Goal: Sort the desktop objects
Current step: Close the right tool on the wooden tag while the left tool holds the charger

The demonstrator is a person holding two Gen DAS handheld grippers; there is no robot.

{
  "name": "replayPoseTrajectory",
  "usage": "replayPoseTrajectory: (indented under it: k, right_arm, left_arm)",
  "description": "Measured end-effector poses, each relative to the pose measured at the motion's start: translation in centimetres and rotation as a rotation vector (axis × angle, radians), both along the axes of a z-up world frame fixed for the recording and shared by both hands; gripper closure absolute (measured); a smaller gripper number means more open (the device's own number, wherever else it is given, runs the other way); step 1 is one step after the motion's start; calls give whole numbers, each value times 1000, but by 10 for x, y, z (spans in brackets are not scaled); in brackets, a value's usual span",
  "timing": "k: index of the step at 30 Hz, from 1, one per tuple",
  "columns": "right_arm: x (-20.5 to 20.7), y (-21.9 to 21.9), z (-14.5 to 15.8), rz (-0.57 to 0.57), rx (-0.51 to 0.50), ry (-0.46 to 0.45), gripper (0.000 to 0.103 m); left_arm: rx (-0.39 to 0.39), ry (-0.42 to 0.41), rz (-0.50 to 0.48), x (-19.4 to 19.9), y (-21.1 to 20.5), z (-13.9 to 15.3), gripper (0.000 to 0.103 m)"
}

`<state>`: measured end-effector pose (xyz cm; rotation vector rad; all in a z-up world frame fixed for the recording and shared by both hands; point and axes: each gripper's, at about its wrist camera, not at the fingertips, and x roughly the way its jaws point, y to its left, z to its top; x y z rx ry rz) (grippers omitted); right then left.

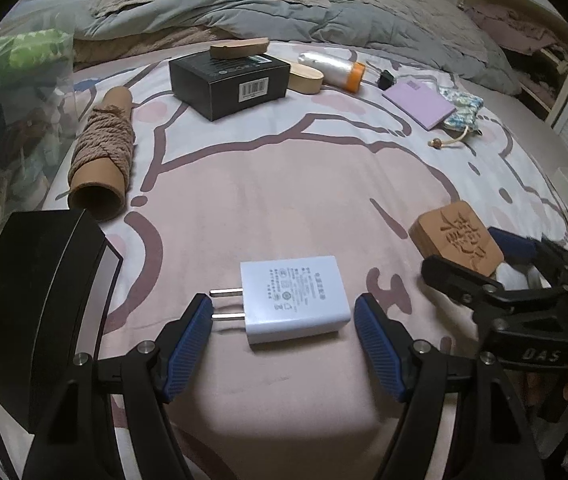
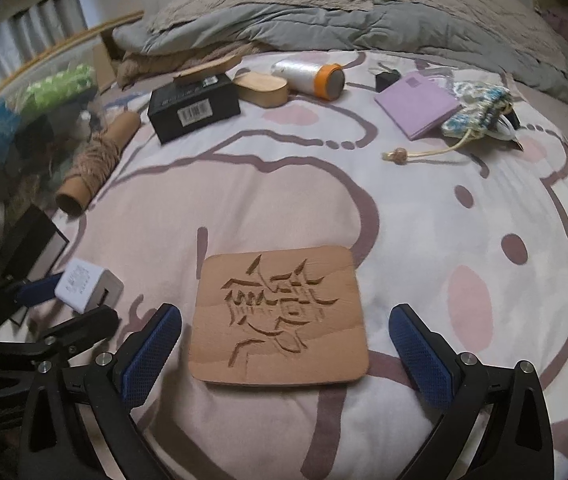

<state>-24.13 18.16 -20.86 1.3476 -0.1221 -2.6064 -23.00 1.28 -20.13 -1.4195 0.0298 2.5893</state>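
Observation:
A white plug-in charger (image 1: 294, 298) lies flat on the pink bedspread, prongs to the left. My left gripper (image 1: 282, 320) is open, its blue pads on either side of the charger, not touching it. A carved wooden coaster (image 2: 280, 320) lies between the open blue pads of my right gripper (image 2: 284, 340), also untouched. The coaster (image 1: 458, 238) and the right gripper (image 1: 496, 264) show at the right of the left wrist view. The charger (image 2: 86, 286) and the left gripper (image 2: 48, 304) show at the left of the right wrist view.
Farther back lie a twine spool (image 1: 104, 152), a black box (image 1: 230, 80) with a wooden piece on top, a wooden oval (image 1: 304, 76), a clear thread roll (image 1: 332, 66), a purple pad (image 1: 420, 104) and a knitted pouch (image 1: 462, 108). A black case (image 1: 40, 300) sits at left. Bedding is heaped behind.

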Motion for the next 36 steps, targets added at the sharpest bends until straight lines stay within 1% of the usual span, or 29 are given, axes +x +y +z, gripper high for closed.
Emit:
replayPoseTrajectory:
  k: [1,2,4,5,8,10,12,17,22,27,36]
  right_arm:
    - [0,0,0,-2,3,2,7]
    - [0,-1,0,-1,10,1,17]
    - [0,-3,0,4,19,6,21]
    - [0,-5,1,14,23,9,26]
    - [1,-8,2,20,40,19,26]
    - [1,-6,2,18,34,23,26]
    - [2,-5,2,17,29,24,26]
    - [2,-6,1,21,42,25,26]
    - [2,-9,-1,23,61,19,26]
    - [2,-4,2,13,26,23,27]
    - [14,1,19,2,-49,66,27]
  left_arm:
    - [5,-2,9,0,0,0,29]
    - [6,-4,17,-1,0,0,29]
    - [0,-7,38,-1,0,-2,29]
    - [-2,-8,47,-1,0,-2,29]
    - [-8,-9,59,-2,1,-3,29]
    - [-17,-4,71,-1,0,-2,35]
    - [-9,-2,86,-1,-2,-1,40]
    - [10,3,113,-1,-8,1,40]
    - [-9,22,114,0,-7,4,41]
    - [-5,50,108,2,-6,12,41]
    - [57,86,112,6,-12,30,41]
